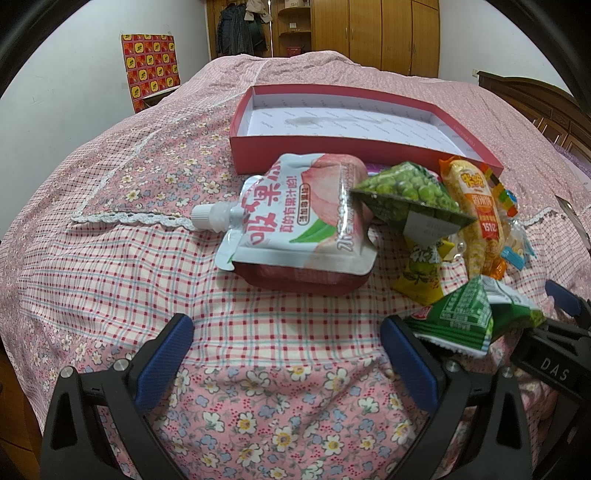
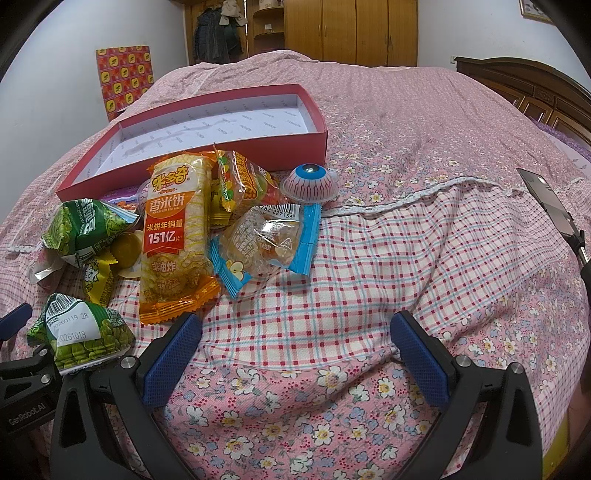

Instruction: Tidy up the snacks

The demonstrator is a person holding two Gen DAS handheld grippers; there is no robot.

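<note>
Even, soft indoor light fills both views, and shadows under the box (image 1: 334, 149) are faint. Glare glints on the pouch (image 1: 295, 218) just before it. Fisheye bending and black vignette grow away from the box; focus stays sharp.

This is looking like a bedroom in a home. A bed (image 2: 424, 122) dressed in a pink floral and checked quilt is filling most of both views. At twelve o'clock a wooden wardrobe (image 2: 351, 29) is standing against the far wall, with coats (image 1: 240, 29) hanging just beside it at eleven o'clock. A dark wooden headboard (image 2: 524, 88) is showing at two o'clock, and snack packets are lying on the quilt.
</note>
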